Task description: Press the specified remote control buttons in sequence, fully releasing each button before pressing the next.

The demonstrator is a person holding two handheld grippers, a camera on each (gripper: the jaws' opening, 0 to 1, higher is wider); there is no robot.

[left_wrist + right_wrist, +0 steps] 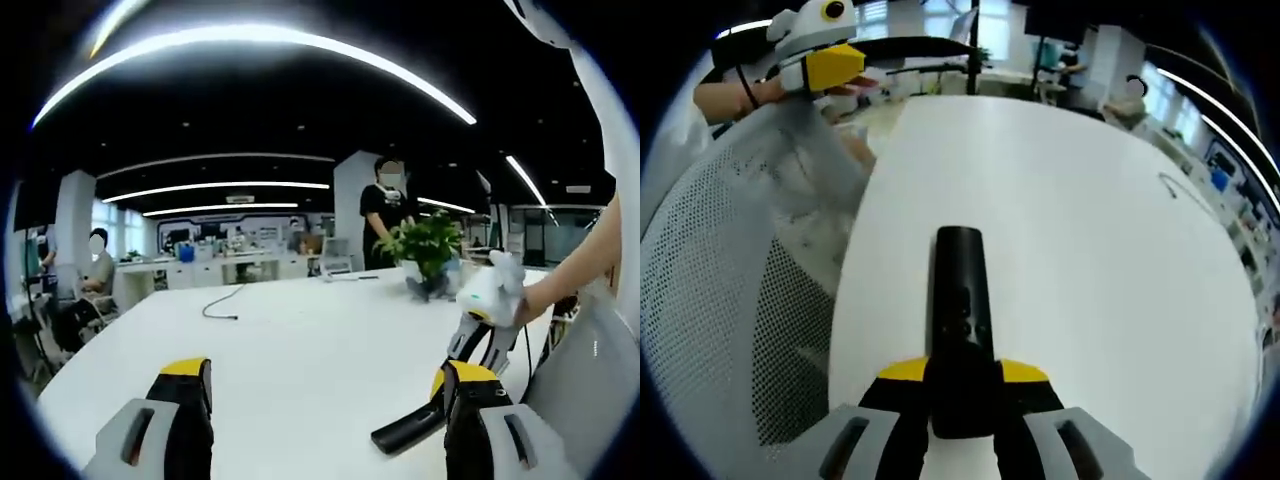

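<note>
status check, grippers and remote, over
Right gripper shut on remote, held over white table. Left gripper open, holding nothing. Nothing blocking the remote.

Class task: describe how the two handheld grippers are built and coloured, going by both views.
Both grippers share one design. The left gripper has black jaws with yellow tips and grey housings with dark slots. The right gripper matches: yellow tips on black jaws, grey slotted housings. Seen from the other view, each has a white upper body.

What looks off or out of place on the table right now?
Little stands out. The black remote control is not lying flat: the right claw grips its near end, and in the left gripper view its far end tilts down to the white table. A loose black cable lies on the table. No spills or damage visible.
</note>
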